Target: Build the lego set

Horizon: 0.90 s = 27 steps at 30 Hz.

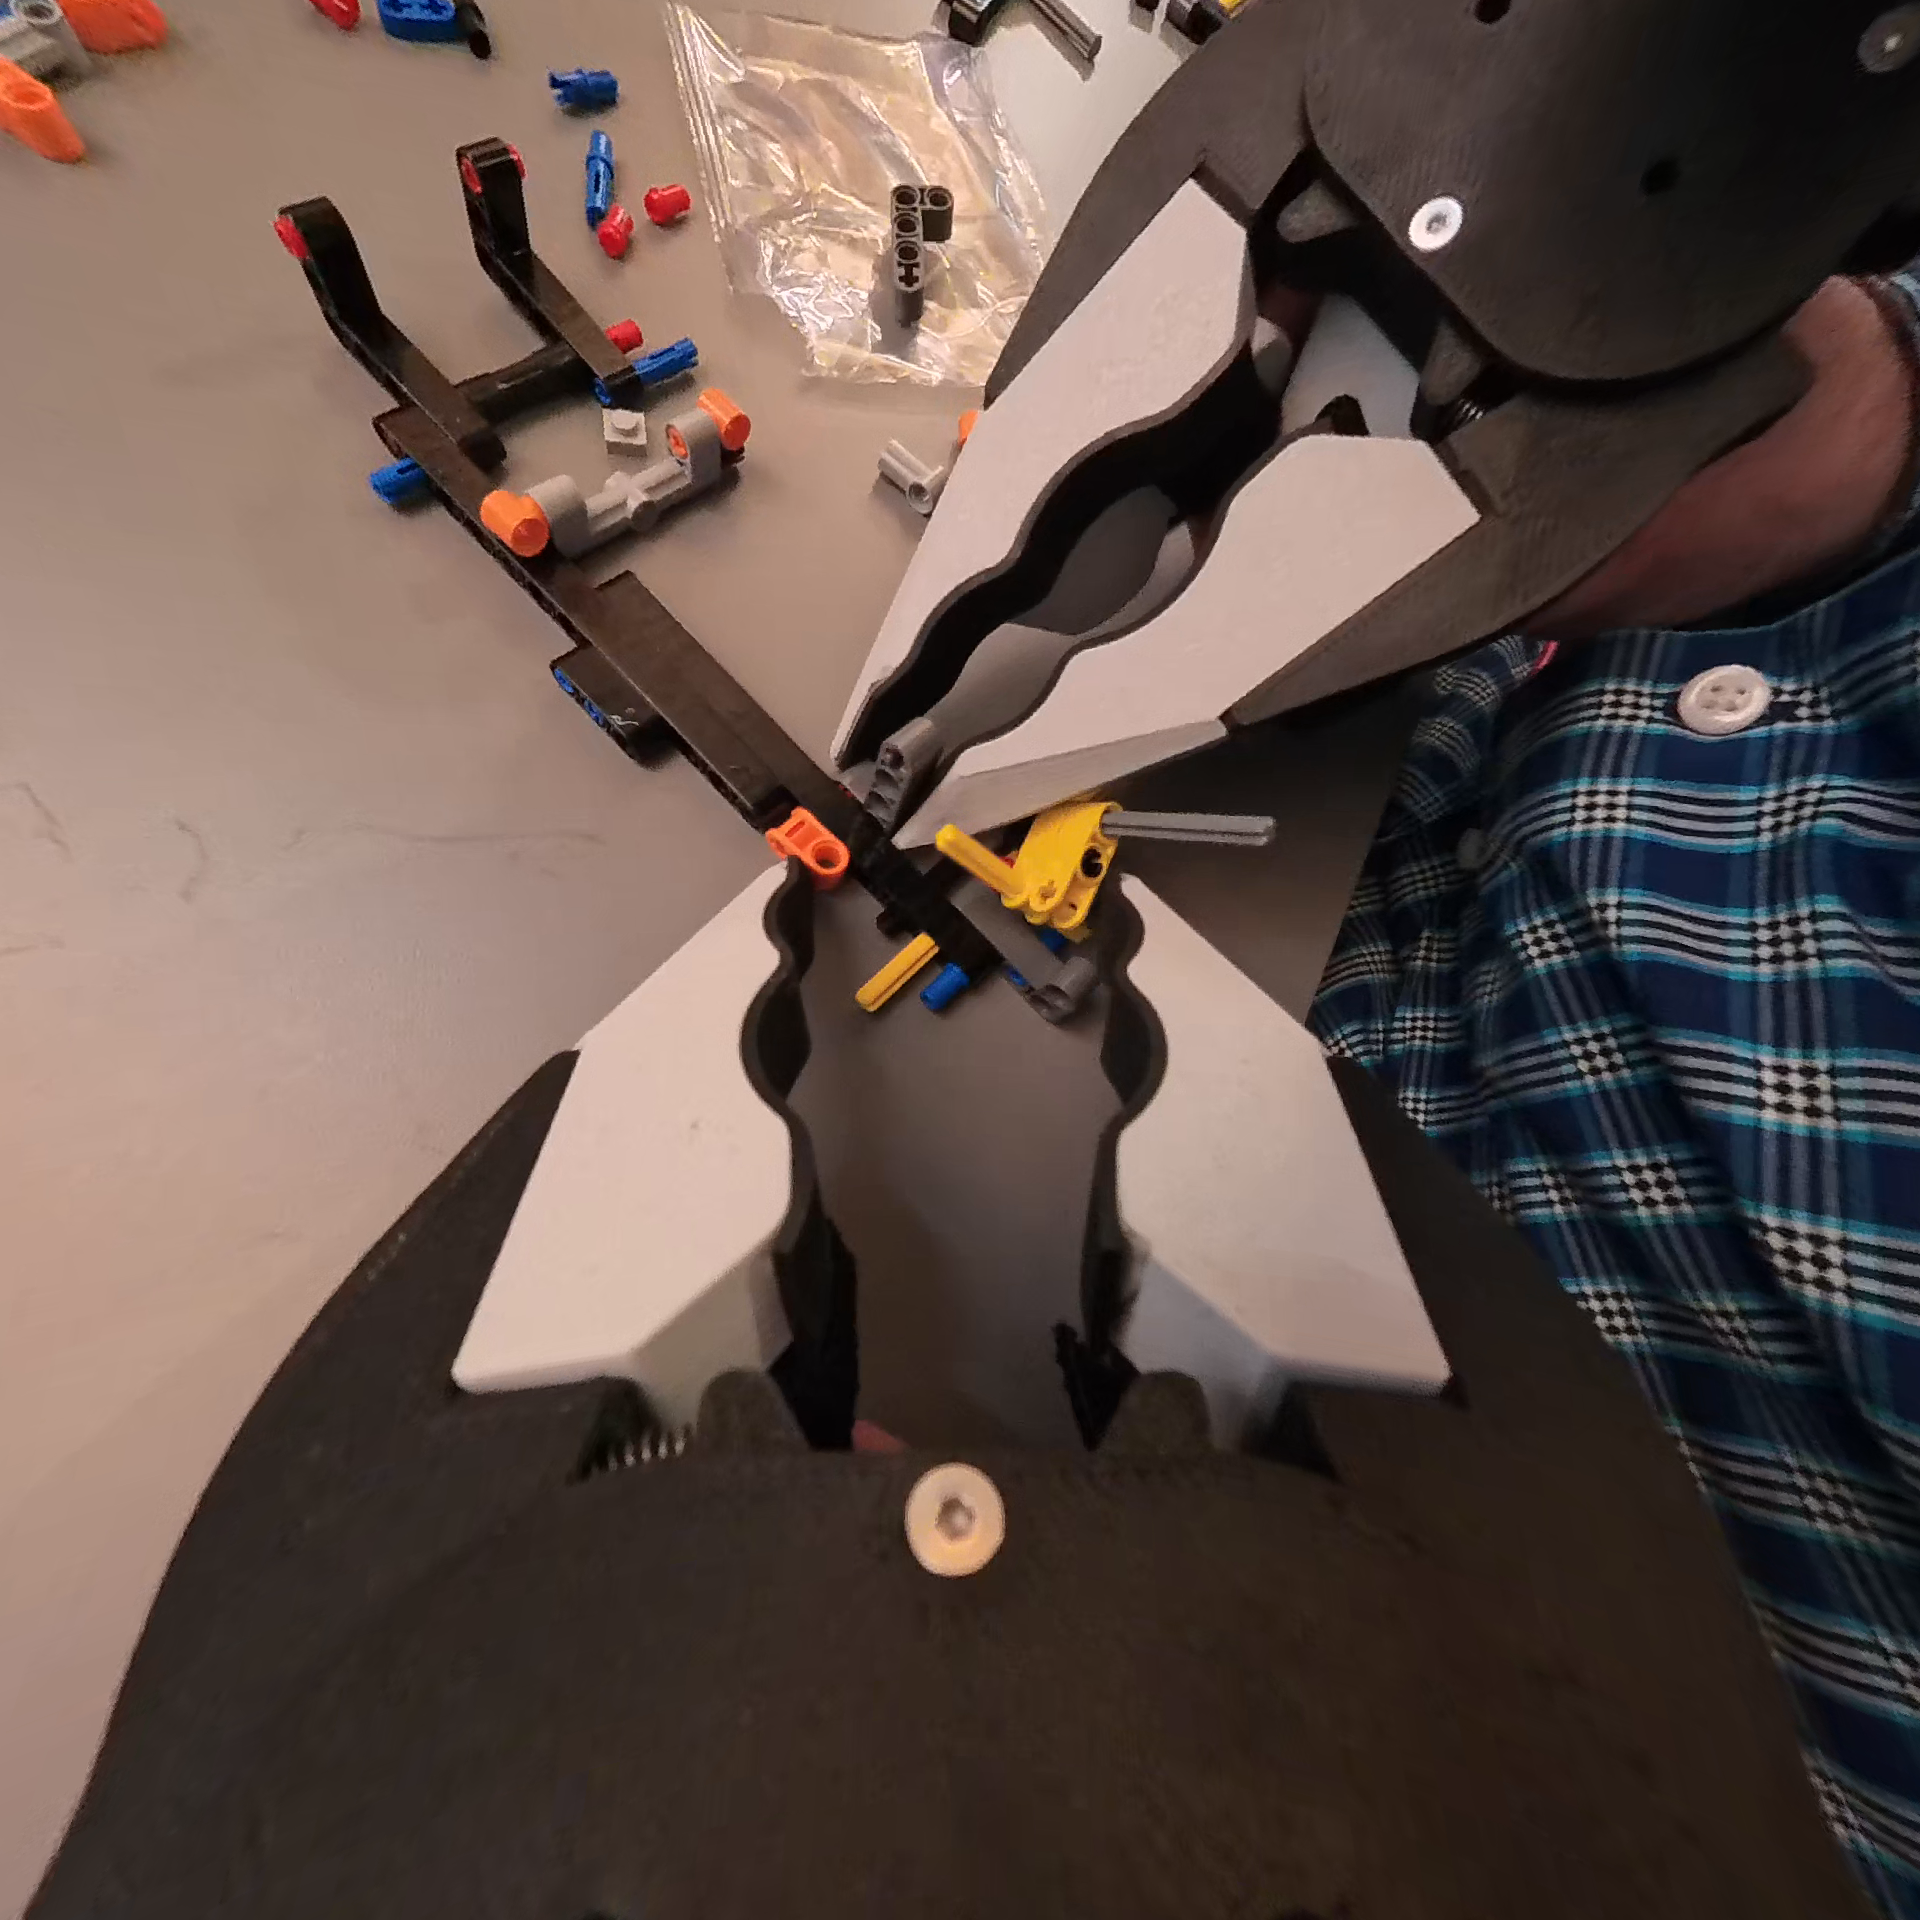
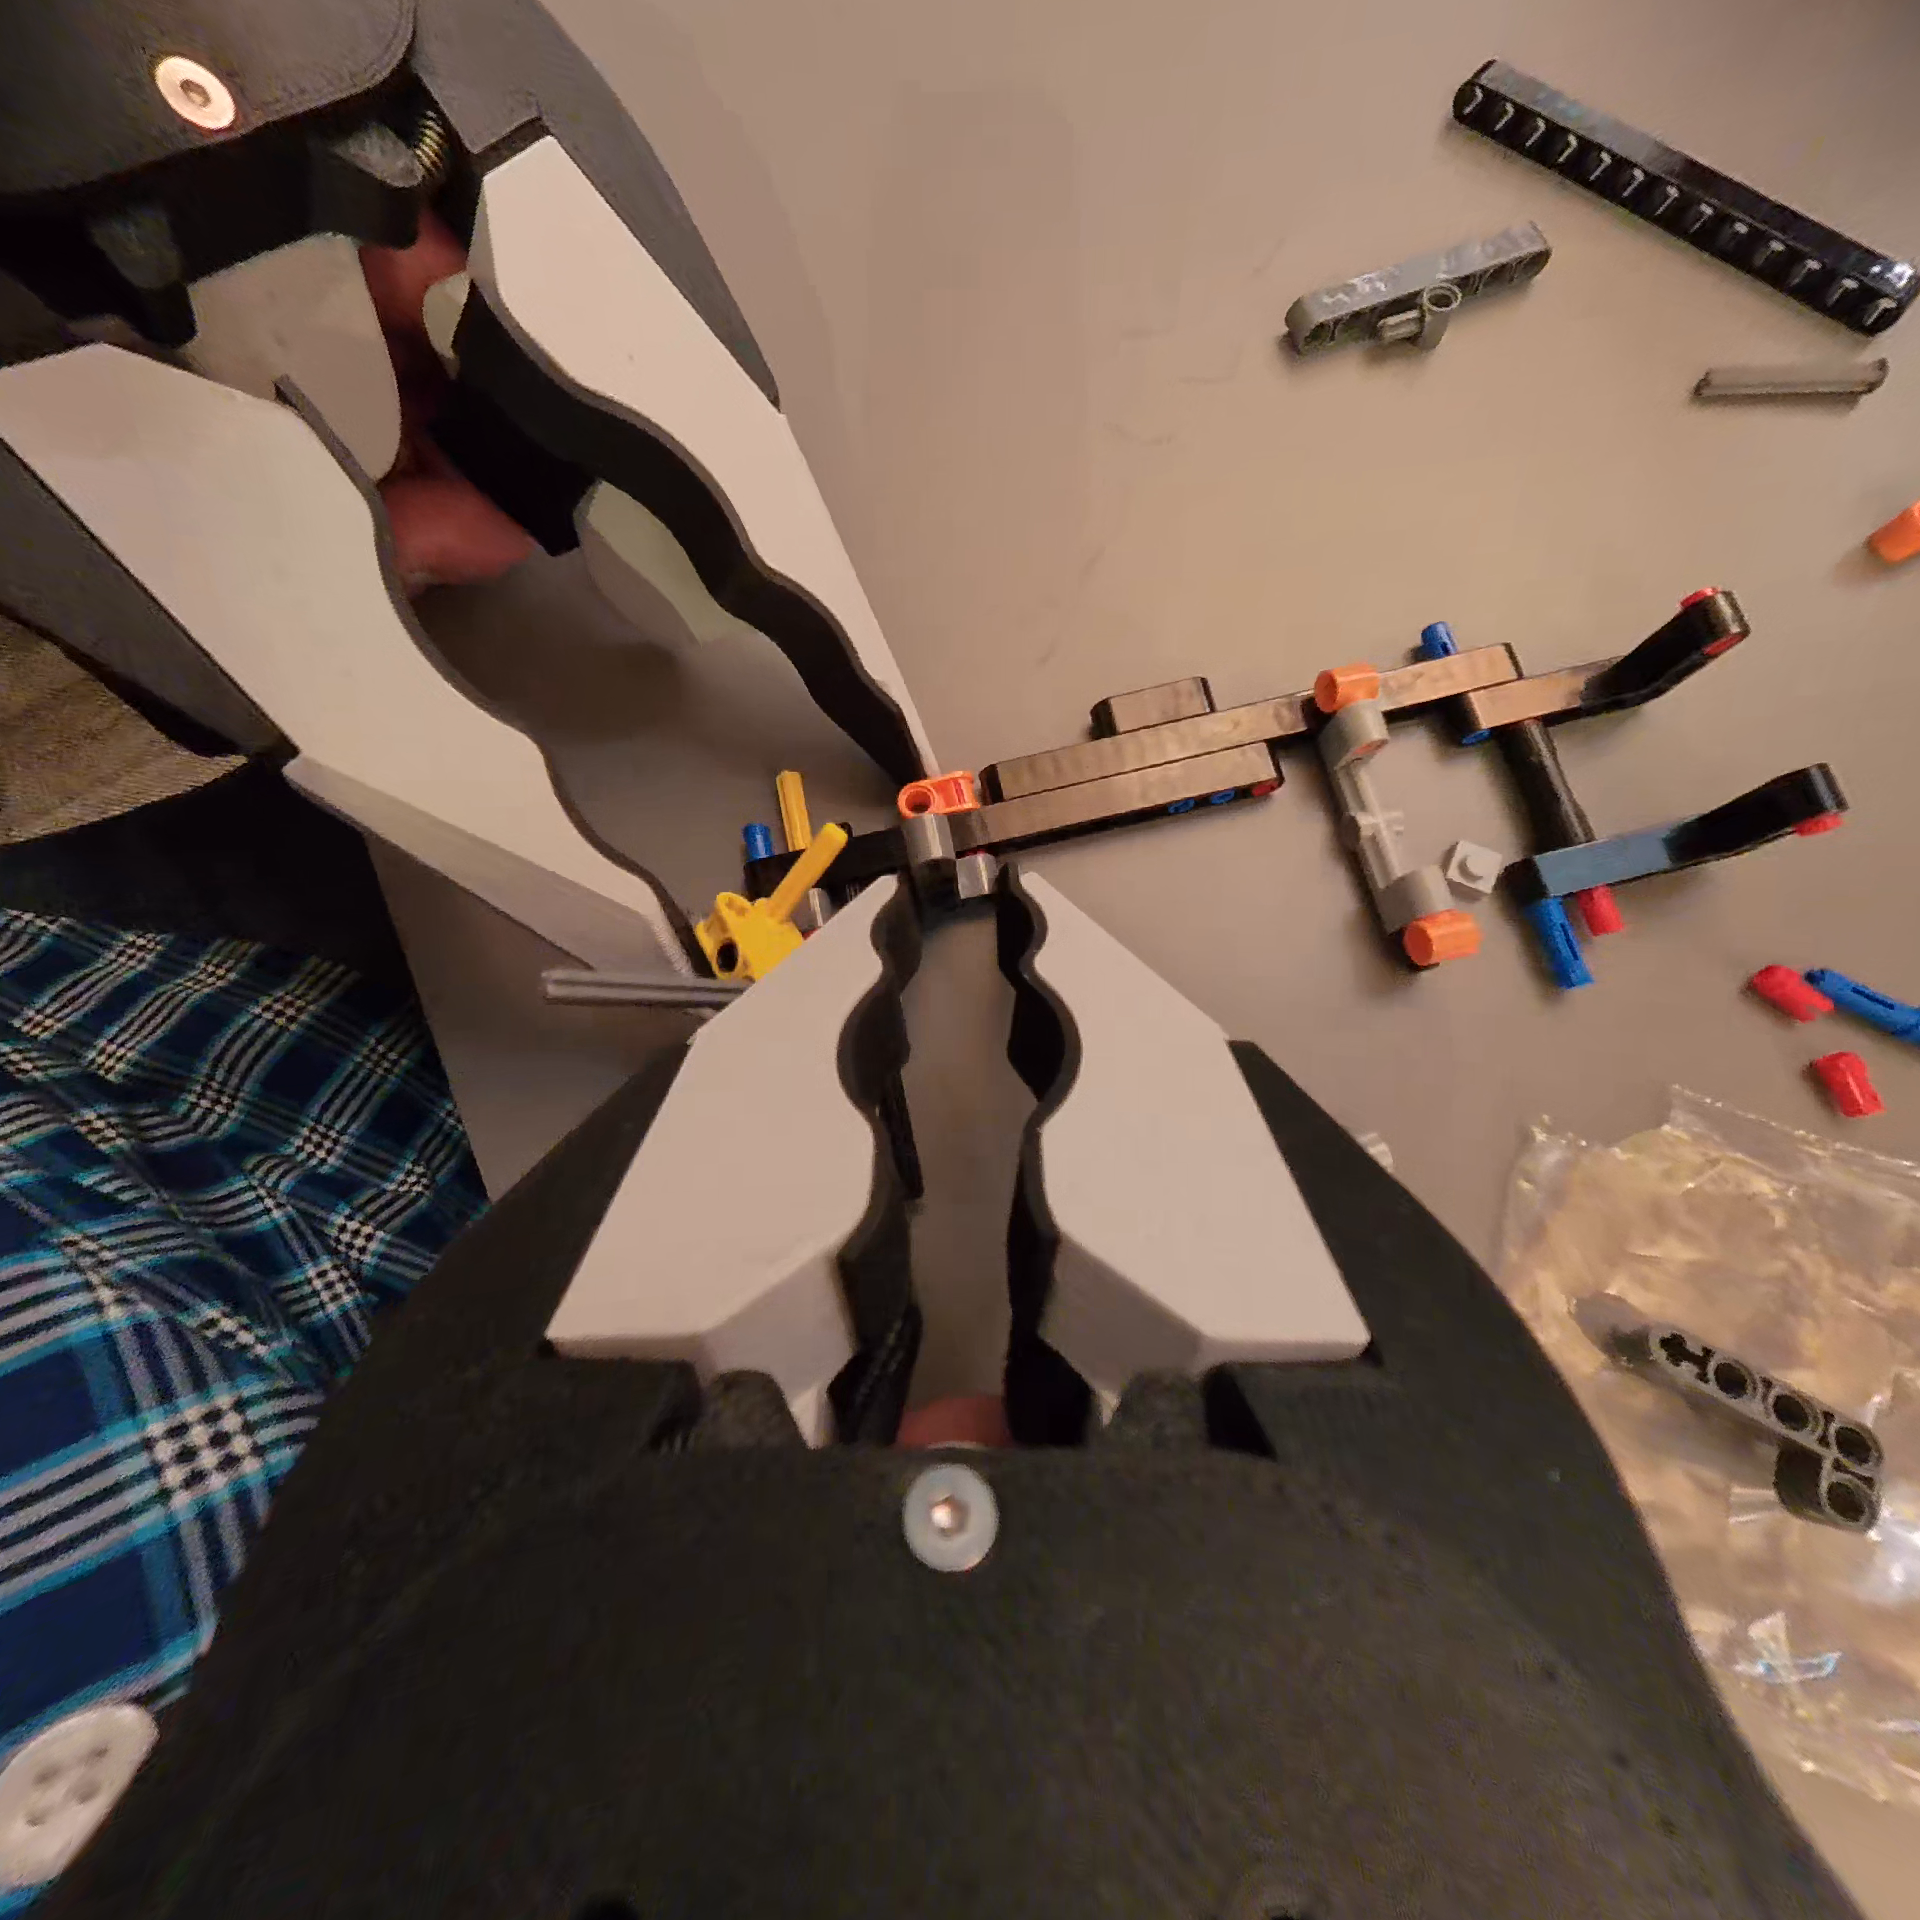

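Here I am bracketing the near end of the long black beam assembly [image 1: 665,675] with my left gripper [image 1: 951,894], its grey fingers spread wide on either side of the beam's end, where a yellow connector with a grey axle [image 1: 1070,862] and an orange pin connector [image 1: 810,847] are sitting. I am bringing my right gripper [image 2: 951,878] in from the opposite side, its tips pinching a small grey connector piece [image 2: 971,873] right against the beam. The rest of the assembly is lying flat on the grey table [image 1: 260,935], stretching away from both tools towards its two black curved arms [image 1: 416,270]. Loose red and blue pins [image 1: 623,208] and a clear plastic bag [image 1: 862,208] are lying well apart.
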Motion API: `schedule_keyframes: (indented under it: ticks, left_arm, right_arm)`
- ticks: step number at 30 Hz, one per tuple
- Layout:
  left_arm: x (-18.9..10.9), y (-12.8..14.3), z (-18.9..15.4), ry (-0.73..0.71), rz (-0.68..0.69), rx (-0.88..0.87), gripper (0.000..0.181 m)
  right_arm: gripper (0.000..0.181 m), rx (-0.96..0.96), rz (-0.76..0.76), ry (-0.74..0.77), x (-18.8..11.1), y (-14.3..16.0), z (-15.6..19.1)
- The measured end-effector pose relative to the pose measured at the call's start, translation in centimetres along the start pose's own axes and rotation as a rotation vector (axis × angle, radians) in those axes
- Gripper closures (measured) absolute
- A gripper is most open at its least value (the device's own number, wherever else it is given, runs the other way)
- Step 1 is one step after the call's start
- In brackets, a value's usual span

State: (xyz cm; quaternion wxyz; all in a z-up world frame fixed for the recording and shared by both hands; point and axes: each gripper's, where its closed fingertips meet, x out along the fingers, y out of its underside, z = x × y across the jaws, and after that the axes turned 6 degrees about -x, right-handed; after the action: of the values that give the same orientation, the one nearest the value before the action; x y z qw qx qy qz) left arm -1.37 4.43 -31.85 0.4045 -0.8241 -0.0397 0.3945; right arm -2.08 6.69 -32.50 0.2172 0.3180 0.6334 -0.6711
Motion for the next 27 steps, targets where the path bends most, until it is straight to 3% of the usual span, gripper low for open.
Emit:
schedule_keyframes:
  ticks: [8, 15, 21, 27]
  left_arm:
    - [0.0, -0.1, -0.2, 0.019, -0.003, 0.004, 0.121]
    - [-0.2, 0.0, -0.1, 0.049, 0.013, 0.014, 0.129]
    - [-0.8, 0.4, -0.3, 0.113, 0.035, 0.007, 0.132]
    - [-0.9, 0.3, 0.6, 0.141, 0.06, -0.016, 0.147]
  right_arm:
    - [0.168, -0.056, 0.041, -0.027, 0.1, -0.1, 0.0]
    - [0.162, -0.14, 0.021, -0.126, -1.1, -1.0, 0.2]
    - [0.178, -0.271, 0.046, -0.217, -2.0, -0.2, -0.3]
    - [0.181, -0.301, 0.062, -0.247, -1.1, 0.4, -0.4]
